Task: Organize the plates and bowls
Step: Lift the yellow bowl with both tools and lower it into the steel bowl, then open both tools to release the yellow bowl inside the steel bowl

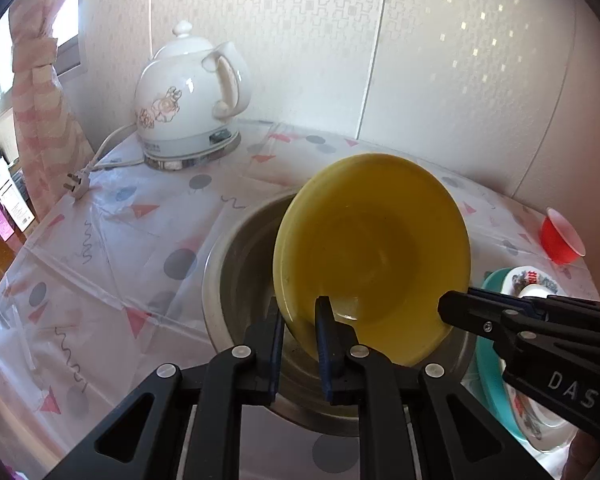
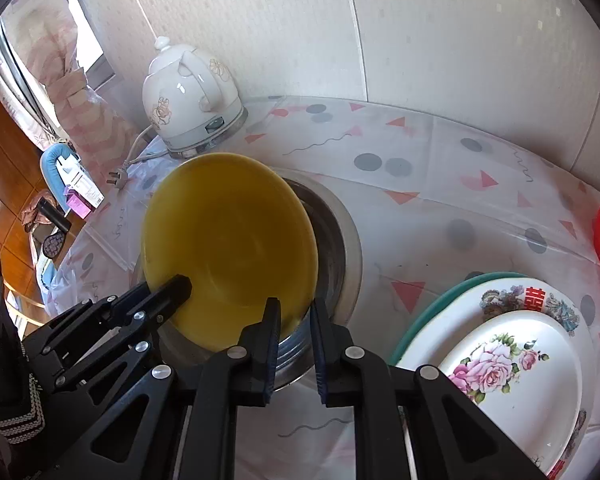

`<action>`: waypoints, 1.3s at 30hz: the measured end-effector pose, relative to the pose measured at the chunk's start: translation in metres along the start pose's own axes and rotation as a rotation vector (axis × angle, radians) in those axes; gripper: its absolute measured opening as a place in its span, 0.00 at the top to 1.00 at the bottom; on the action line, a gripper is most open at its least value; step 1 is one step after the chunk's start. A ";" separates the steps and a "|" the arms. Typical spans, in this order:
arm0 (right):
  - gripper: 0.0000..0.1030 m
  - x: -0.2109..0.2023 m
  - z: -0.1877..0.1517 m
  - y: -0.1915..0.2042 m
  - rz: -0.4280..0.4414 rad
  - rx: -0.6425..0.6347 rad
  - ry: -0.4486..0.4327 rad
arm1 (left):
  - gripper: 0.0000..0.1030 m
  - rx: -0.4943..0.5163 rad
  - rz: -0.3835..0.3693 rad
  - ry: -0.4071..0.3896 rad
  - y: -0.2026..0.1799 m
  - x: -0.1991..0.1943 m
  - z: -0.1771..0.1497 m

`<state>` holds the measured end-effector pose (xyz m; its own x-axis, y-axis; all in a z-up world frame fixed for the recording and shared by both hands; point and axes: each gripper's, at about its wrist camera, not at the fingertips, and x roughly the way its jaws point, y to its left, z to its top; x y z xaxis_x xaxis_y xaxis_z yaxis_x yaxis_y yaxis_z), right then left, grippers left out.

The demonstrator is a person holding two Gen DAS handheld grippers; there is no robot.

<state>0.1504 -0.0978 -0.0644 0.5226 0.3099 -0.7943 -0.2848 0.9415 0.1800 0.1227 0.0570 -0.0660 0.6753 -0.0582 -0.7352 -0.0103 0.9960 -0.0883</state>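
Note:
A yellow bowl (image 1: 372, 256) is tilted on edge inside a steel basin (image 1: 236, 264). My left gripper (image 1: 300, 312) is shut on the bowl's lower left rim, one finger on each side. My right gripper (image 2: 294, 312) is shut on the bowl's (image 2: 228, 252) lower right rim over the basin (image 2: 340, 248). Each gripper shows in the other's view: the right one (image 1: 452, 308) at the bowl's right edge, the left one (image 2: 180, 284) at its left edge. A stack of plates (image 2: 512, 344), floral white ones on a teal one, lies to the right.
A white ceramic kettle (image 1: 188, 96) with cord and plug (image 1: 76, 186) stands at the back left by the wall. A red cup (image 1: 560, 240) lies at the right. The table has a patterned plastic cloth (image 2: 440, 184). A wall runs close behind.

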 end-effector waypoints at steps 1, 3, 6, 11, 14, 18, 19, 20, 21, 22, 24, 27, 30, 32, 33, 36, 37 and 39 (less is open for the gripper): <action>0.85 0.001 0.001 0.001 -0.003 -0.001 0.003 | 0.85 -0.005 0.002 0.006 0.001 0.001 -0.001; 0.85 0.004 0.002 0.002 -0.009 -0.006 0.008 | 0.85 -0.008 0.014 0.016 0.002 0.004 -0.001; 0.86 0.008 0.004 0.005 -0.028 -0.015 0.014 | 0.84 0.003 0.036 0.028 0.001 0.007 0.000; 0.85 0.013 0.004 0.009 -0.050 -0.038 0.022 | 0.82 0.011 0.056 0.031 -0.002 0.008 -0.001; 0.85 0.013 0.004 0.010 -0.058 -0.047 0.021 | 0.82 0.009 0.053 0.032 -0.002 0.008 -0.001; 0.85 0.013 0.003 0.011 -0.064 -0.052 0.017 | 0.81 0.001 0.061 0.026 -0.002 0.005 -0.002; 0.86 0.013 0.003 0.011 -0.065 -0.051 0.016 | 0.81 -0.003 0.063 0.023 -0.002 0.005 -0.002; 0.86 0.013 0.002 0.011 -0.066 -0.050 0.015 | 0.81 -0.005 0.064 0.022 -0.003 0.004 -0.002; 0.86 0.013 0.002 0.011 -0.066 -0.048 0.014 | 0.81 -0.006 0.065 0.021 -0.003 0.003 -0.002; 0.86 0.012 0.001 0.010 -0.066 -0.047 0.012 | 0.81 -0.007 0.066 0.019 -0.003 0.002 -0.003; 0.86 0.012 0.001 0.010 -0.062 -0.040 0.010 | 0.80 -0.007 0.065 0.017 -0.004 0.001 -0.003; 0.86 0.009 0.000 0.008 -0.059 -0.029 0.002 | 0.71 -0.014 0.059 0.016 -0.005 -0.002 -0.003; 0.86 0.006 -0.001 0.006 -0.057 -0.019 -0.009 | 0.68 -0.021 0.059 0.007 -0.005 -0.006 -0.002; 0.86 0.004 -0.001 0.006 -0.058 -0.017 -0.015 | 0.68 -0.022 0.070 0.001 -0.006 -0.008 -0.002; 0.86 0.002 -0.002 0.006 -0.059 -0.016 -0.019 | 0.68 -0.025 0.076 -0.003 -0.006 -0.010 -0.002; 0.86 -0.001 -0.003 0.004 -0.055 -0.006 -0.030 | 0.68 -0.039 0.096 -0.020 -0.003 -0.015 0.000; 0.86 -0.002 -0.004 0.004 -0.055 -0.002 -0.034 | 0.68 -0.041 0.102 -0.026 -0.003 -0.017 0.000; 0.86 -0.006 -0.005 0.003 -0.054 0.006 -0.046 | 0.68 -0.048 0.110 -0.035 -0.001 -0.020 0.001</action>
<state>0.1428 -0.0978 -0.0621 0.5735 0.2642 -0.7755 -0.2507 0.9578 0.1408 0.1103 0.0568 -0.0506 0.6936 0.0549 -0.7183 -0.1205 0.9919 -0.0405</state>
